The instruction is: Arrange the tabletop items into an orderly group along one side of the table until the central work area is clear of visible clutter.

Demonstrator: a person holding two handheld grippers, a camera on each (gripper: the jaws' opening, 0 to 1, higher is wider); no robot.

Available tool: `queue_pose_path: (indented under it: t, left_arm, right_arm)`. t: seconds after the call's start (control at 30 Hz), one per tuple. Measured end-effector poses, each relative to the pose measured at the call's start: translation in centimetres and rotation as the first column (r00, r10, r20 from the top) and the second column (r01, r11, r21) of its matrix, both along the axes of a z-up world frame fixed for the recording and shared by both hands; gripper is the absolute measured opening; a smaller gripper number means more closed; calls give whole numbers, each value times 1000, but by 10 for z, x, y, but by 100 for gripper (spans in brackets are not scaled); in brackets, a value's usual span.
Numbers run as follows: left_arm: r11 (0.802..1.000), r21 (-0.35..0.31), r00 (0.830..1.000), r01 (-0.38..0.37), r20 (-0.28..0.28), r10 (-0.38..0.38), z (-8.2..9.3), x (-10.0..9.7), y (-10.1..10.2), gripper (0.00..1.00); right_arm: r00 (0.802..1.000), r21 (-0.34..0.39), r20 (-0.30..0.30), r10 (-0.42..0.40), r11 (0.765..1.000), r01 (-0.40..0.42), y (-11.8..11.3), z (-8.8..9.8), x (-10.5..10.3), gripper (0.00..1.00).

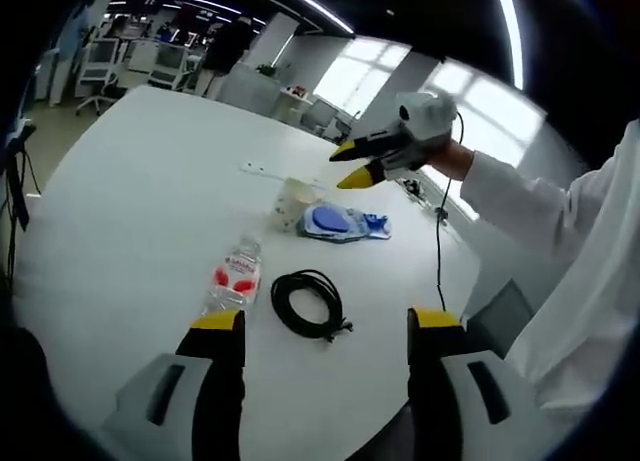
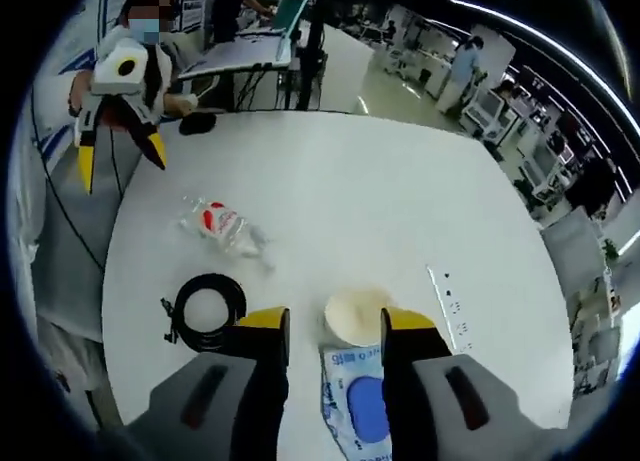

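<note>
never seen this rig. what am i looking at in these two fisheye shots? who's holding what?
No robot here: a person holds a two-jaw claw in each hand, and a fisheye camera rides on each claw, looking along its jaws.

In the left gripper view, the left claw rises from the bottom, open and empty. The right claw comes in from the right, also open and empty.

In the right gripper view, the right claw is at the bottom; the left claw hangs at the upper left.

On the white table lie a bottle, a coiled cable, a cup, a blue pouch and a white strip. Nothing is held.
</note>
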State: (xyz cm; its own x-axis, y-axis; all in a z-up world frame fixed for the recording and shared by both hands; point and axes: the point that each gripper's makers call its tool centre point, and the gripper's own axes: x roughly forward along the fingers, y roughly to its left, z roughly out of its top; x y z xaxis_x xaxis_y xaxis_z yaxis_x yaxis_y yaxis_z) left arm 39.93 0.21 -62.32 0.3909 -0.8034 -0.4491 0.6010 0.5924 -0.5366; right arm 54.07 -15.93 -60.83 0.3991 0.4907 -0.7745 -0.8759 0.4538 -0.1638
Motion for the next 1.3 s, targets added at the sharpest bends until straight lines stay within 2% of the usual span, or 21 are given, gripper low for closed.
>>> queue_pose_path:
  t: [0.27, 0.4, 0.47, 0.5, 0.7, 0.8, 0.83, 0.87, 0.93, 1.07, 1.13, 1.17, 1.2, 1.3]
  left_arm:
    - [1000, 8, 1000, 29, 9, -29, 4, -2, -2, 66]
    - [999, 15, 999, 42, 12, -42, 6, -3, -1, 66]
    - [999, 15, 999, 44, 14, -44, 7, -2, -1, 66]
    - [999, 17, 999, 47, 15, -48, 8, -2, -1, 66]
    - [998, 26, 998, 64, 19, -65, 10, 0, -1, 65]
    - [998, 26, 998, 60, 16, -61, 10, 2, 0, 65]
    - [998, 25, 998, 60, 16, -60, 10, 3, 1, 65]
    - [998, 25, 998, 60, 16, -61, 10, 4, 1, 65]
    - [998, 25, 998, 60, 16, -61, 10, 7, 1, 65]
    - [998, 30, 998, 63, 16, -63, 9, 11, 2, 65]
    - [998, 32, 998, 59, 11, -59, 6, 14, 3, 65]
    - [998, 29, 999, 53, 8, -54, 5, 16, 4, 65]
    - [998, 27, 999, 52, 7, -52, 6, 17, 4, 64]
    - [998, 28, 999, 49, 3, -49, 3, 20, 5, 64]
  right_arm:
    - [994, 174, -30, -110, 978, 113, 11, 12, -18, 36]
    - [982, 283, -74, -174, 941, 188, 18, 17, -26, 36]
    - [974, 343, -97, -205, 912, 226, 22, 20, -28, 37]
    - [966, 382, -132, -222, 888, 256, 25, 21, -31, 37]
    - [937, 490, -213, -276, 800, 347, 36, 19, -41, 38]
    - [904, 562, -287, -316, 709, 426, 41, 18, -43, 38]
    - [896, 575, -307, -322, 687, 444, 43, 17, -44, 39]
    - [881, 595, -336, -335, 650, 474, 45, 16, -44, 39]
    - [859, 613, -384, -338, 603, 511, 48, 11, -47, 40]
    - [837, 615, -425, -345, 568, 547, 54, -1, -49, 40]
    - [818, 618, -459, -347, 536, 575, 58, -4, -49, 41]
    - [800, 627, -490, -346, 497, 599, 61, -6, -48, 41]
    - [787, 627, -513, -344, 475, 617, 63, -8, -48, 42]
    - [730, 620, -599, -330, 387, 683, 69, -19, -46, 43]
